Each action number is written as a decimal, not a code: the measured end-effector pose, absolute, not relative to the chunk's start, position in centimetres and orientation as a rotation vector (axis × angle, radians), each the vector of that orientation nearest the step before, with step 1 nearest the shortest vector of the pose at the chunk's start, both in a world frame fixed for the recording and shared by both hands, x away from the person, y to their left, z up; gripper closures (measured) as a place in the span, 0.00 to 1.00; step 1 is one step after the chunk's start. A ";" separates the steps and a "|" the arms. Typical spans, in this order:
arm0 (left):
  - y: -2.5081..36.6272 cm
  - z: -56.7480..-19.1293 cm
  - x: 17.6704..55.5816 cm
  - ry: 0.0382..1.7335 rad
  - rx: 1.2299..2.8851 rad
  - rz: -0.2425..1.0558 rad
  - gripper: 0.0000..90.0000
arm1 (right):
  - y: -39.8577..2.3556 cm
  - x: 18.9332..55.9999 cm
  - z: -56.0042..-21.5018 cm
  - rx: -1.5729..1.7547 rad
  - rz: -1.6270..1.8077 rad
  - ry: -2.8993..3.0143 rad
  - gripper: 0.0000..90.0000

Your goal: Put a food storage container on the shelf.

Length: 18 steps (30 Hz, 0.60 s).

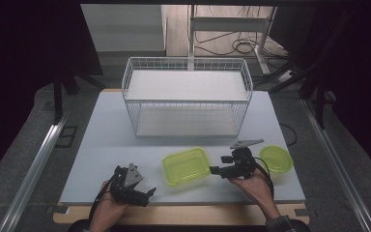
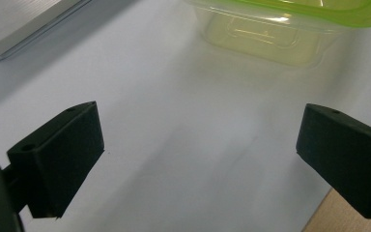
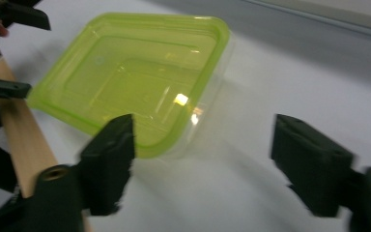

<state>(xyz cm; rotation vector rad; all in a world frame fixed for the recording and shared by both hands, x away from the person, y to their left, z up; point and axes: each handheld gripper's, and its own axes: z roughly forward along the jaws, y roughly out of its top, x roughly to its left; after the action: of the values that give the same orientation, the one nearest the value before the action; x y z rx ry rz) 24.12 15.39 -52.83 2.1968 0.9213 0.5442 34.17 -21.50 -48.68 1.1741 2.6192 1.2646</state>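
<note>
The rectangular clear plastic container with a lime-green lid (image 1: 186, 166) sits on the pale grey tabletop (image 1: 106, 145), near its front edge, between the two grippers. The right gripper (image 3: 200, 159) points at its near corner with jaws spread, nothing between them. If they close on just that corner, the light box may pivot or skid toward the front edge. The left gripper (image 2: 198, 159), jaws also spread and empty, hangs just beside it. A round green-lidded tub (image 1: 276, 159) behind the right hand could get knocked.
</note>
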 end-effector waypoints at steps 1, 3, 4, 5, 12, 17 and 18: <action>15.4 -52.8 24.1 0.923 2.196 0.544 0.03 | -21.3 34.4 -48.6 1.184 1.278 2.621 0.37; 15.4 -52.8 24.1 0.924 2.197 0.547 0.03 | -21.1 34.9 -48.6 1.223 1.282 2.633 0.43; 15.4 -52.9 24.1 0.924 2.198 0.547 0.03 | -21.0 35.2 -48.7 1.251 1.295 2.630 0.46; 15.3 -52.9 24.1 0.924 2.200 0.547 0.03 | -21.0 35.5 -48.8 1.273 1.306 2.636 0.48; 15.2 -52.9 24.1 0.915 2.219 0.554 0.03 | -20.6 36.5 -49.2 1.354 1.345 2.633 0.57; 15.2 -52.9 24.1 0.910 2.225 0.558 0.03 | -19.7 37.6 -49.8 1.394 1.342 2.652 0.66; 15.2 -52.9 24.1 0.909 2.225 0.558 0.04 | -19.6 37.8 -50.0 1.404 1.350 2.659 0.68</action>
<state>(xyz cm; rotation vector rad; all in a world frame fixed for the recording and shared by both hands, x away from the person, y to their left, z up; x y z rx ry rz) 24.08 15.21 -52.90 2.2252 0.9089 0.5576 37.84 -19.64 -49.95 1.4044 2.6586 1.3496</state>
